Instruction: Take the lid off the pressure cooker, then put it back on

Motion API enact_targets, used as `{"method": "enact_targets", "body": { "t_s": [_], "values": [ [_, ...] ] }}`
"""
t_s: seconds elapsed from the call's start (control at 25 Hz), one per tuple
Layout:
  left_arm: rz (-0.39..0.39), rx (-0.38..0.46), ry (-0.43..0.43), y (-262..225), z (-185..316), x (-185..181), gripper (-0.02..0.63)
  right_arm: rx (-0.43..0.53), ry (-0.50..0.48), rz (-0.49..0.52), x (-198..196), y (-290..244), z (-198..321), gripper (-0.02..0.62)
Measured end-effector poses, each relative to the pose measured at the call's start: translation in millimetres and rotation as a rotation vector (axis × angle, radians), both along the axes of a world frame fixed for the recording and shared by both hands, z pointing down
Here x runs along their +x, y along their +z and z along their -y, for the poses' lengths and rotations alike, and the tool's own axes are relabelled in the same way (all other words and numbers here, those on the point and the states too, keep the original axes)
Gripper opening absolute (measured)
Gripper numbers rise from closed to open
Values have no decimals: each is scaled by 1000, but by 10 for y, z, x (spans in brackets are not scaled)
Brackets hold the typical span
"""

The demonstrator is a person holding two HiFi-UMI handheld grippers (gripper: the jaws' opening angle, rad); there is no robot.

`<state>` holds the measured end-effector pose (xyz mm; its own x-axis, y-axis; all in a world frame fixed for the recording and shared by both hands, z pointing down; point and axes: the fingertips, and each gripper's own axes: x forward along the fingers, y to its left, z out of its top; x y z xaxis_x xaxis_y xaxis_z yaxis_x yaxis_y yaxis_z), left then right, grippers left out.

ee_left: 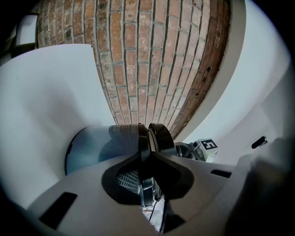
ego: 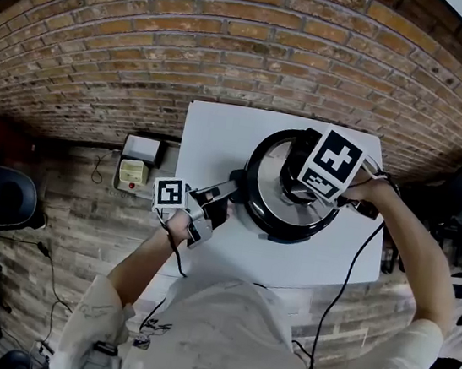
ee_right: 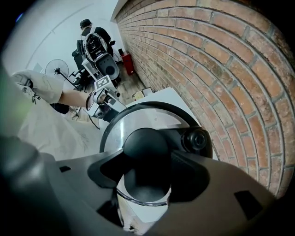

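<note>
Steadiness at the near end comes first. My left gripper (ego: 217, 200) lies about level, its jaws pinched onto the black side handle (ego: 236, 178) of the round steel pressure cooker (ego: 270, 221), so the pot cannot spin or slide on the white table (ego: 221, 135). That pinch should be firm and the hand quiet, since anything the other hand does to the lid will try to drag the pot along.

Further out, my right gripper (ee_right: 147, 162) points straight down over the shiny steel lid (ee_right: 138, 117), which sits on the cooker. Its jaws stand wide but are closed against both sides of the round black knob (ee_right: 145, 140) at the lid's middle. Just beyond the knob sits the small black pressure valve (ee_right: 196, 140), and I want my jaws clear of it.

From these angles I cannot tell whether the lid is locked to the rim or merely resting. I judge the sound way is a gentle test twist about the knob's own axis. After that the lid should travel straight and level, never tilted, so its rim does not catch. The red brick wall (ego: 234, 43) stands behind the table, out of the way.
</note>
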<state>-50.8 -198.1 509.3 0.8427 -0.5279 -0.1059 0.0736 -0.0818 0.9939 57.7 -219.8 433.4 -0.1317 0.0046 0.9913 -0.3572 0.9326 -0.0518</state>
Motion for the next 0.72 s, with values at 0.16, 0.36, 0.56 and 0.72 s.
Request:
{"method": "enact_targets", "body": {
  "t_s": [0.16,0.36,0.56,0.72],
  "values": [
    [10,3,-2,13,3,7,67,-10,-2,2,18,-10,-15,291],
    [0,1,-1,0,0,-1,67,-13,-10,2,17,-49,-28,291],
    [1,3,0,10,5,-7,67,-44,-13,-1,28,-181,-71,291],
    [-1,-2,-5,5,7,-6,67,-22,-11,1,50,-281,-42,291]
  ]
}}
